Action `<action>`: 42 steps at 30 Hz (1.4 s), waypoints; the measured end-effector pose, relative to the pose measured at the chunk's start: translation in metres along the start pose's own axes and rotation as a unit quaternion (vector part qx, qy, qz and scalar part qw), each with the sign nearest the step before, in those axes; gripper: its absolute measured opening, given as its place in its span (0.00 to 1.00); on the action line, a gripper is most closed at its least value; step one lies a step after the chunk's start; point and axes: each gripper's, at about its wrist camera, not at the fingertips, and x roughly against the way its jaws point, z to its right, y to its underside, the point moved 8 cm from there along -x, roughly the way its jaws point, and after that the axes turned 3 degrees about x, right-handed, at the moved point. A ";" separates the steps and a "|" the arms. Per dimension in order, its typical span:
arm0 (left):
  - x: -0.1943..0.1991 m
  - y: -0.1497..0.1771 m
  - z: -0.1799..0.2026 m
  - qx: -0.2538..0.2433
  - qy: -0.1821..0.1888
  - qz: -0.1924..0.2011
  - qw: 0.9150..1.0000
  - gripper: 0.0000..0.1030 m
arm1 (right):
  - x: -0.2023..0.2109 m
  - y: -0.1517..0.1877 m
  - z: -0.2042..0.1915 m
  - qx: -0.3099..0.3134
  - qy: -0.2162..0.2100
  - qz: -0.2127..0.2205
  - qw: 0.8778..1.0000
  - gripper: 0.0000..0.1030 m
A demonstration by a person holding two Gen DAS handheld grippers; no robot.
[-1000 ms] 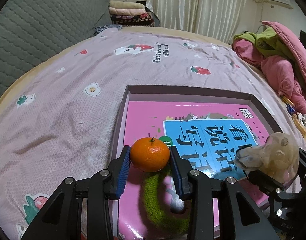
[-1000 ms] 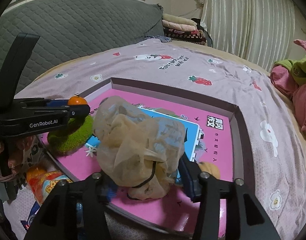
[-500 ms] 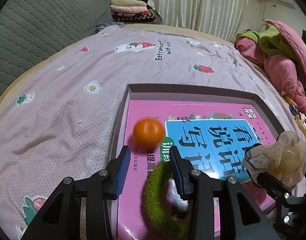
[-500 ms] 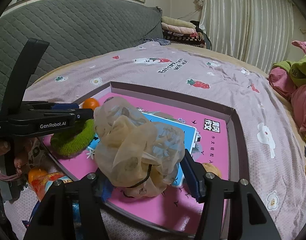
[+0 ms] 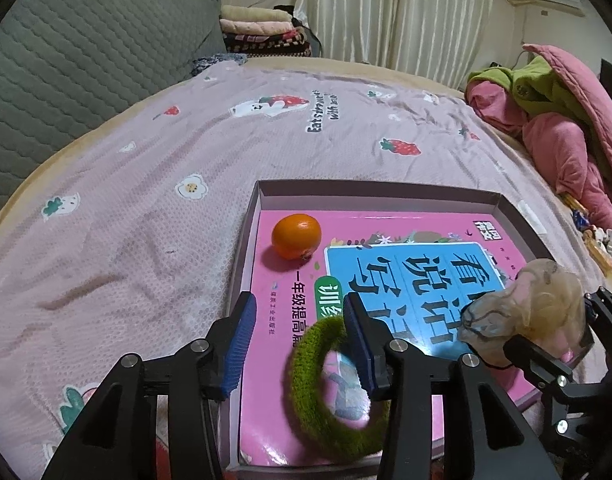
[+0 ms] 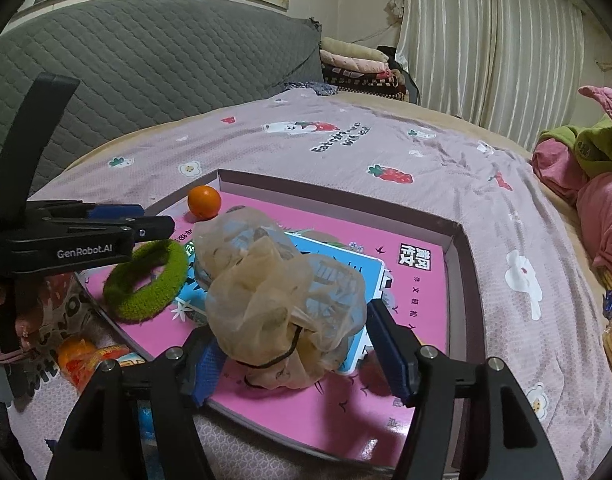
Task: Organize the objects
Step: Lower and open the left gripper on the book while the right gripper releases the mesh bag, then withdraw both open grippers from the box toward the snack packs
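A small orange (image 5: 296, 236) lies in the far left corner of a shallow cardboard tray (image 5: 369, 193), on a pink and blue book (image 5: 409, 276); it also shows in the right wrist view (image 6: 204, 201). My left gripper (image 5: 298, 344) is open and empty, back from the orange. A green fuzzy ring (image 5: 337, 392) lies under its right finger. My right gripper (image 6: 298, 360) is shut on a beige mesh scrunchie (image 6: 278, 296), held above the book near the tray's front edge.
The tray (image 6: 461, 236) sits on a pink bedspread (image 5: 146, 200). Snack packets (image 6: 86, 360) lie beside the tray's near left corner. Pink and green bedding (image 5: 553, 112) is heaped at the right. A grey headboard (image 6: 146, 76) stands behind.
My left gripper opened and let go of the orange, which rolled to the tray's far left corner. The gripper drew back. The right gripper kept hold of the scrunchie.
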 end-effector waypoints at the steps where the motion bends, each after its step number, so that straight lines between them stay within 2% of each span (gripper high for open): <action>1: 0.001 0.000 0.000 0.000 0.000 0.001 1.000 0.46 | 0.001 0.000 0.000 0.000 0.000 0.001 1.000 0.64; 34: 0.065 0.017 0.007 0.006 0.012 0.023 1.000 0.47 | 0.040 -0.013 -0.003 0.013 0.002 0.049 0.999 0.65; 38: 0.072 0.019 0.007 0.006 0.013 0.026 1.000 0.53 | 0.043 -0.014 -0.004 0.016 0.004 0.052 0.999 0.65; 42: 0.078 0.019 0.007 0.005 0.013 0.030 0.999 0.53 | 0.045 -0.016 -0.005 0.017 0.006 0.056 0.998 0.65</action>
